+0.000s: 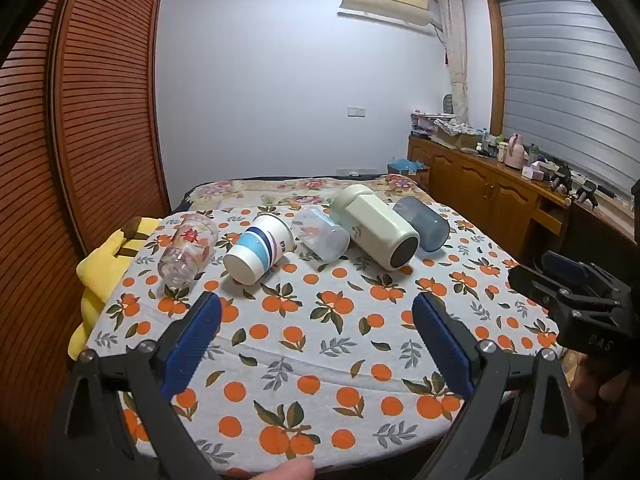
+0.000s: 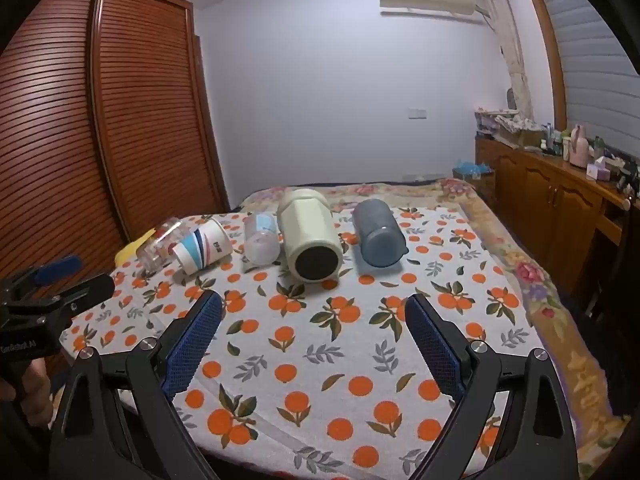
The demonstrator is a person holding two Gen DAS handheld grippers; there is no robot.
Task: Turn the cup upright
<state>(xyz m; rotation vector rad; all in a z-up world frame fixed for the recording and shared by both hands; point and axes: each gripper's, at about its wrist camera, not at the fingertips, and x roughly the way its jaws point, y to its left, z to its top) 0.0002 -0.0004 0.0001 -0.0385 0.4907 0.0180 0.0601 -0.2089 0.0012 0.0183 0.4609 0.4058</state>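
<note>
— Grippers? Left gripper (image 1: 316,344) and right gripper (image 2: 312,344) both gape, empty.

— Cups?

— Five lie toppled at twelve o'clock on the bed (image 1: 320,360). Paper cup (image 1: 258,250): light, crushable; pinch gently mid-wall.

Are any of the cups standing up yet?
Not yet. All five lie on their sides: clear glass cup, striped paper cup, frosted plastic cup, cream flask-shaped cup, grey-blue plastic cup. Both the left hand-held gripper and right hand-held gripper are open, holding nothing.
</note>
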